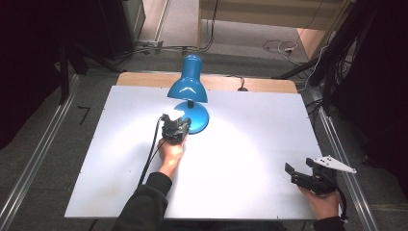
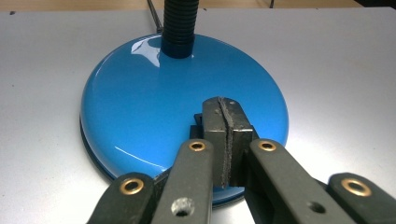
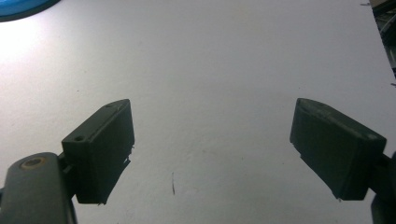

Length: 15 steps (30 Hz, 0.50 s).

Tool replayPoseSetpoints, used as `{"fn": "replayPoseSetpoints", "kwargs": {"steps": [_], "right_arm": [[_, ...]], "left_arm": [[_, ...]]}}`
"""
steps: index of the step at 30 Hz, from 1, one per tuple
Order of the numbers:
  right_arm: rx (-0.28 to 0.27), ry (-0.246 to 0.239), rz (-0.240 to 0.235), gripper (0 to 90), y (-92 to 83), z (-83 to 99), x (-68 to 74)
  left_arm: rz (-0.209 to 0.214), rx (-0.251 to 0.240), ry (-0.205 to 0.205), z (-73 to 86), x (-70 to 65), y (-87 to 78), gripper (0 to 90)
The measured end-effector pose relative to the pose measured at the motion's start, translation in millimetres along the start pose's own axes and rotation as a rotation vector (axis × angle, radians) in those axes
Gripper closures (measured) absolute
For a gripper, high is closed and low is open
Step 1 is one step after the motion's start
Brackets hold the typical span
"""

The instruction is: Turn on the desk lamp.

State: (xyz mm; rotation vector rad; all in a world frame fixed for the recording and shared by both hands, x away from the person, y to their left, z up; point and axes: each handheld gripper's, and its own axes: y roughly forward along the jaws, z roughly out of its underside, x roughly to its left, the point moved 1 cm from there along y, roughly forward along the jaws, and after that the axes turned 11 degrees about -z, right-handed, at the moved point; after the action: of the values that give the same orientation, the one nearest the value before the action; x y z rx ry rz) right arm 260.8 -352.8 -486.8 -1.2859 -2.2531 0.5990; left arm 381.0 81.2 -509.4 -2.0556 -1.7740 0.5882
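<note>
lit lamp point(image 1: 188, 84) pools glare on table point(image 1: 250, 144) | dark surroundings | soft focus

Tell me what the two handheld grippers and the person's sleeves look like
Both are black two-fingered tools. The left gripper has flat rectangular fingers on linkage bars with brass-coloured rivets, and a black cable trails from it. The right gripper carries a grey three-cornered plate with small dark marks. The sleeves are dark.
</note>
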Motion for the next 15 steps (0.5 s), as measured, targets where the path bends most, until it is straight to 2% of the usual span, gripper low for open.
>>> {"fn": "replayPoseSetpoints", "kwargs": {"steps": [9,15], "right_arm": [[0.002,-0.002,-0.001,12.1,0.4,-0.1,0.5],[0.000,-0.001,0.002,12.0,-0.2,0.0,-0.1]], "left_arm": [[-0.007,-0.018,-0.014,-4.2,2.8,-4.5,90.0],[0.011,-0.006,-0.025,-4.6,4.0,-5.3,87.5]]}}
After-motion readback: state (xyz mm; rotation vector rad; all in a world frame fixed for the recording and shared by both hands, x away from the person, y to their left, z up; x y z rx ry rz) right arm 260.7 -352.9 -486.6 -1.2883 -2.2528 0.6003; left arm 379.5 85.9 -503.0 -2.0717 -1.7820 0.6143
